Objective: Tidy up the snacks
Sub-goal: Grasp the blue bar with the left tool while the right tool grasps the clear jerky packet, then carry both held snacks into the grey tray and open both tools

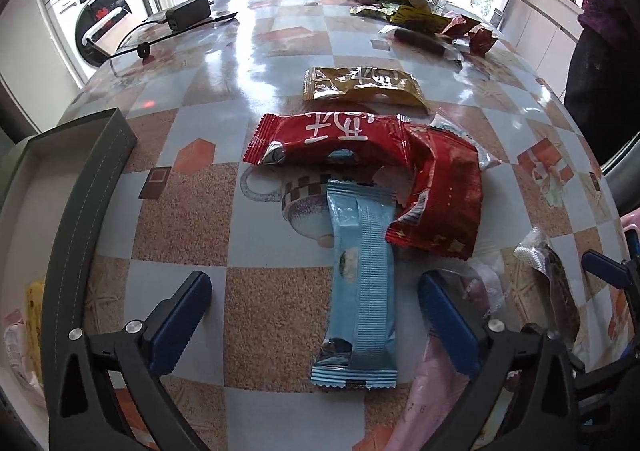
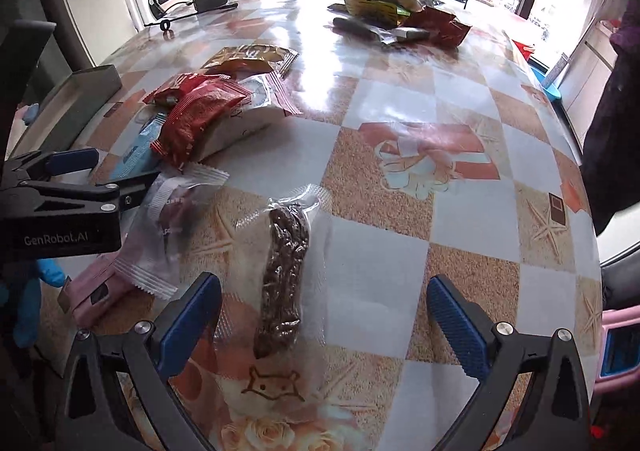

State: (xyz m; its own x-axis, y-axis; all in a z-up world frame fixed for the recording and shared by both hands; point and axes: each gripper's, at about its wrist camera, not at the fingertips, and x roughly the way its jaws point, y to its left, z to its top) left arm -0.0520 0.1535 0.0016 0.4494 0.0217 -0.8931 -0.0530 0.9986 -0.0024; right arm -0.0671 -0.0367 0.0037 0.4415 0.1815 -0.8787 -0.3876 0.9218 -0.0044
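My left gripper is open over the table, with a light blue snack bar lying lengthwise between its fingers, untouched. Beyond the bar lie a long red packet, a second red packet and a gold packet. A pink packet sits under the right finger. My right gripper is also open. A dark sausage stick in a clear pack lies between its fingers, nearer the left one. The left gripper shows at the left of the right wrist view.
A grey open box stands at the table's left edge. A pile of wrappers lies far back, with a black adapter and cable at the back left. A clear-white packet and a blue-gloved hand are near the left gripper.
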